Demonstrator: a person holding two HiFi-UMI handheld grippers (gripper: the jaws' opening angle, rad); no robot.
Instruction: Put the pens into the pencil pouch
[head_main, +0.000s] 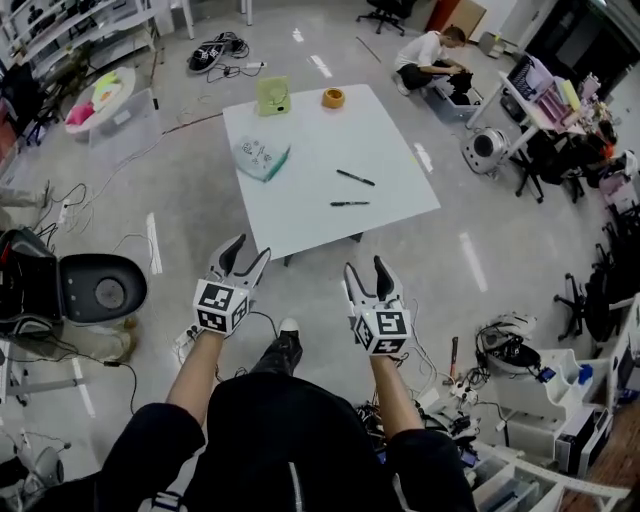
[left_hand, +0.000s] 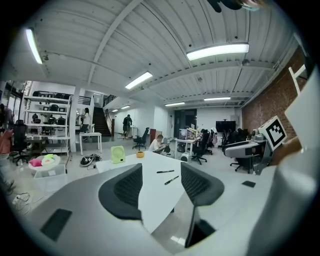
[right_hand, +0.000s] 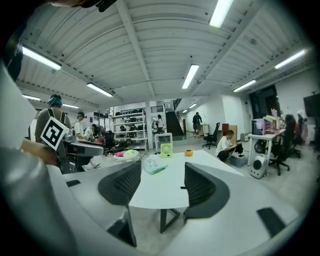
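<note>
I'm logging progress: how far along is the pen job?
Done: nothing; the far pen and near pen lie on the table, apart from the pouch. In hand: nothing; the left gripper and right gripper hang short of the table, jaws apart and empty. Left: both pens go into the pouch.

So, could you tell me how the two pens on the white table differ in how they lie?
The far pen lies slanted in the head view, while the near pen lies almost level. The near pen sits closer to the front edge of the table than the far pen. Both are dark, slim, lying flat, and neither is in the pencil pouch.
</note>
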